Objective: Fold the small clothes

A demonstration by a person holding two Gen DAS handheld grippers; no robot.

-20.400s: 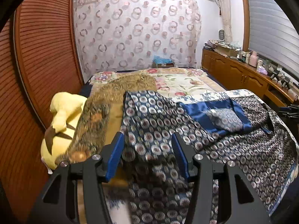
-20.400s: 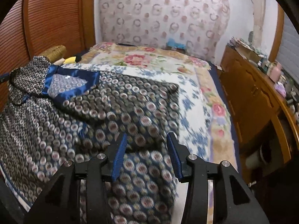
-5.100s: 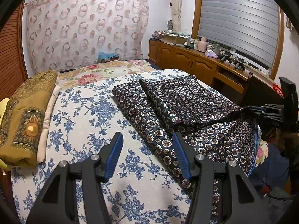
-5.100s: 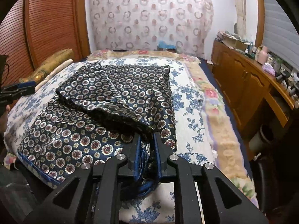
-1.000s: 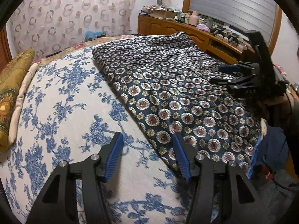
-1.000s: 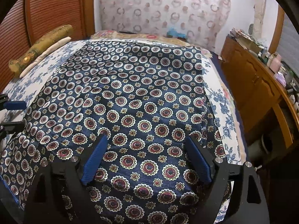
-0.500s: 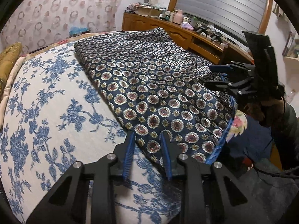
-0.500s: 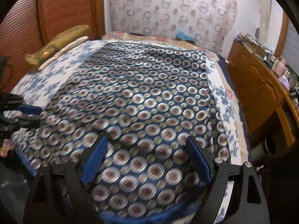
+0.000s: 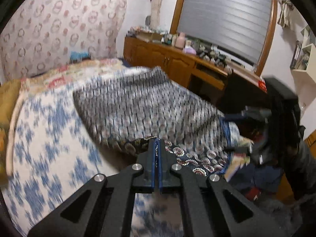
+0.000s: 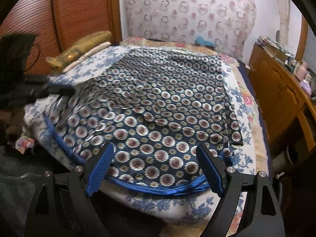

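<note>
Half a second ago the left gripper [image 9: 157, 140] had its blue pads either side of the garment's near-left corner; its jaws have just been closing, and now they are pressed together on that corner, which is lifted off the bedspread [image 9: 49, 134] so that its underside shows by the pads. The right gripper's view has slid towards the near-right corner since then.

At the bed's left edge, in the right wrist view, a folded ochre blanket [image 10: 79, 49] lies against the wooden wardrobe door [image 10: 79, 6]. Just inside it the blue-flowered bedspread shows bare. The patterned garment [image 10: 158, 102] – dark blue with rows of round medallions and a bright blue hem – covers the middle of the bed up to the near edge, its left corner raised and blurred where the left gripper pinches it. The right gripper [image 10: 154, 164] stands wide open over the near edge, its pads [image 10: 99, 169] clear of the cloth, the hem running between them. Past the bed's right edge stands a wooden sideboard [image 10: 276, 90].
</note>
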